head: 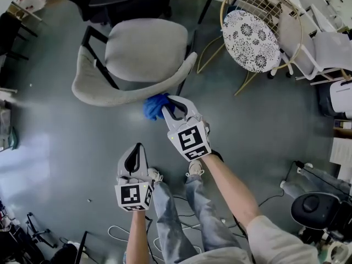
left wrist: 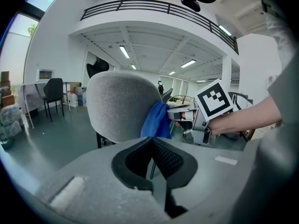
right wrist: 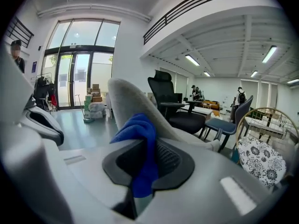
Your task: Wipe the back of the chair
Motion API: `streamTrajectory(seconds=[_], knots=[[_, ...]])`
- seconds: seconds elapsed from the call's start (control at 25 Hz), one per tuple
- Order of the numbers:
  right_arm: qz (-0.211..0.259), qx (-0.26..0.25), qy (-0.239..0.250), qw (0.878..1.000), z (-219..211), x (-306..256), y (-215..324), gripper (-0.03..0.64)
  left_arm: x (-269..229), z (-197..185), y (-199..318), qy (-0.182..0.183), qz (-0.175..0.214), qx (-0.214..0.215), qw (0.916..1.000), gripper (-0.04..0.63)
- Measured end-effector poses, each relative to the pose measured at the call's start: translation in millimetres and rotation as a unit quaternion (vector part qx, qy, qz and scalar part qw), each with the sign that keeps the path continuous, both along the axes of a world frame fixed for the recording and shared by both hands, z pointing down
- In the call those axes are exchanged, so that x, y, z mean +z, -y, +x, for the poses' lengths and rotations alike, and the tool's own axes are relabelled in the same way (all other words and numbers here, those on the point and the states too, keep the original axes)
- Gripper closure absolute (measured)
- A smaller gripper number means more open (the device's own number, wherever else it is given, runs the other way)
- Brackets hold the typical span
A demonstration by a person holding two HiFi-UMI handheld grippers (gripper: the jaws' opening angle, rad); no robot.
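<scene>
Now right gripper (head: 171, 108) pinches blue cloth (head: 153, 106) on grey chair back (head: 124, 97); left gripper (head: 137, 147) closed.

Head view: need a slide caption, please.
Right tool holds blue cloth against grey chair's back; left tool hangs empty, shut.

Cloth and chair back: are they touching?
Touching. The left gripper view shows the cloth pressed against the chair back, no gap between them.
</scene>
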State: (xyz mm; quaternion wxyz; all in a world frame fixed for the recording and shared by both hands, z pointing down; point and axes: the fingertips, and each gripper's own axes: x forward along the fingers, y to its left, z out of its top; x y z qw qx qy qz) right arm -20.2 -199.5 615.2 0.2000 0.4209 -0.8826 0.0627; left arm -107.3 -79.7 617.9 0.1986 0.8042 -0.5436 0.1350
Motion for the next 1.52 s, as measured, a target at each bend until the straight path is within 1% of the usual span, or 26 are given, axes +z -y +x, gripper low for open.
streamTrajectory(seconds=[0.32,0.52,0.64,0.92,1.16,1.32,1.52], knots=[[-0.01,0.015,-0.025,1.0,44.8,22.5,29.2,0.575,-0.9,21.0,19.5,0.002,0.0,0.007,1.0,0.595],[-0.017,0.012,-0.041,0.999,62.6,35.3,43.7,0.574,0.7,22.1,28.0,0.007,-0.004,0.006,1.0,0.595],[-0.013,0.011,-0.051,0.999,75.5,40.8,54.6,0.574,2.8,20.1,32.3,0.009,-0.005,0.001,0.9999,0.595],[-0.022,0.049,-0.062,0.997,113.8,49.8,93.8,0.574,4.8,14.6,39.8,0.012,-0.01,-0.003,0.9999,0.595],[-0.026,0.093,-0.072,0.993,146.0,50.5,123.4,0.574,7.7,14.1,39.9,0.011,-0.013,-0.001,0.9999,0.595],[-0.019,0.102,-0.075,0.992,151.9,43.1,114.2,0.574,6.8,15.4,38.2,0.007,-0.009,0.007,0.9999,0.595],[-0.011,0.111,-0.064,0.992,148.0,35.6,73.7,0.574,1.3,12.0,33.7,0.006,-0.002,0.009,0.9999,0.595]])
